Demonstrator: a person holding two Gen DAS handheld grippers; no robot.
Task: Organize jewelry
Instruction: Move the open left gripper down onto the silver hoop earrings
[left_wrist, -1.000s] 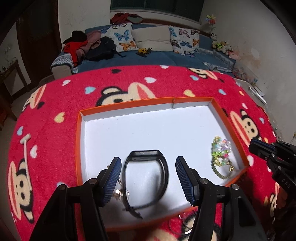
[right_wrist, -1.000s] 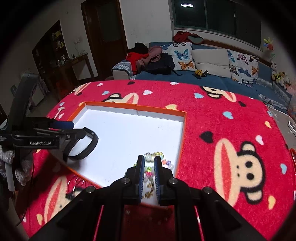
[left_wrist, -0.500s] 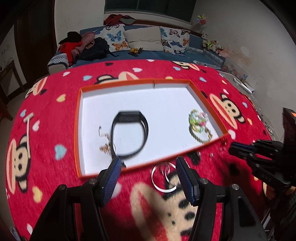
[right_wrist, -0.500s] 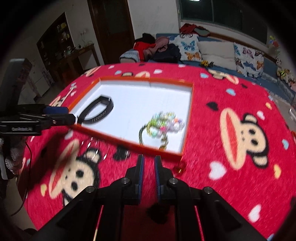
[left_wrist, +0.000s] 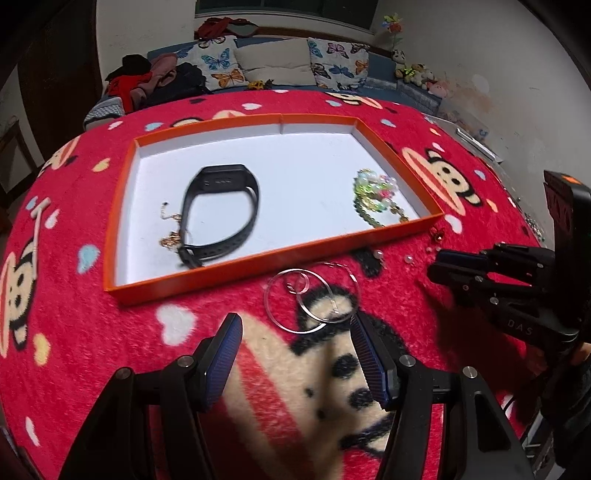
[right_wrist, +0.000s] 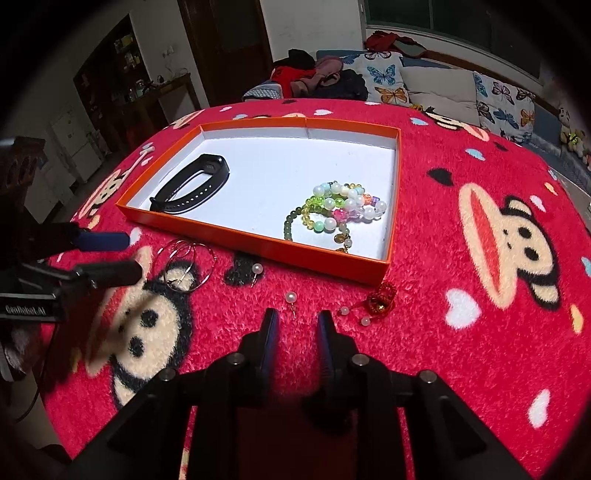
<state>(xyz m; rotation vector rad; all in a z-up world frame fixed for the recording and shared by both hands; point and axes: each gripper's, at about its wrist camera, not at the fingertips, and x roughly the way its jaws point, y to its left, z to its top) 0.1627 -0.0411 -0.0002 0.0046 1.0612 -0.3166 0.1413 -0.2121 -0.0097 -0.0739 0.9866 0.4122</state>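
An orange tray (left_wrist: 207, 275) (right_wrist: 258, 242) with a white floor lies on the red cloth. It holds a black wristband (left_wrist: 221, 214) (right_wrist: 192, 190), a small gold chain (left_wrist: 171, 236) and beaded bracelets (left_wrist: 375, 199) (right_wrist: 340, 208). Thin silver hoops (left_wrist: 312, 299) (right_wrist: 186, 264) lie on the cloth just in front of the tray. My left gripper (left_wrist: 295, 332) (right_wrist: 114, 254) stands open right before the hoops, nothing between its pads. My right gripper (right_wrist: 294, 323) (left_wrist: 437, 267) is opening, empty, just short of a pearl pin (right_wrist: 290, 297). A red charm (right_wrist: 382, 297) (left_wrist: 437, 233) lies nearby.
More loose pearls (right_wrist: 256, 268) (left_wrist: 378, 254) dot the cloth in front of the tray. The cloth covers a round table with monkey faces printed on it. A sofa with butterfly cushions (left_wrist: 275, 64) and clothes stands behind the table.
Both grippers have drawn back out of the tray to the cloth in front. The wristband and the bracelets stay in the tray. My right gripper's jaws have parted.
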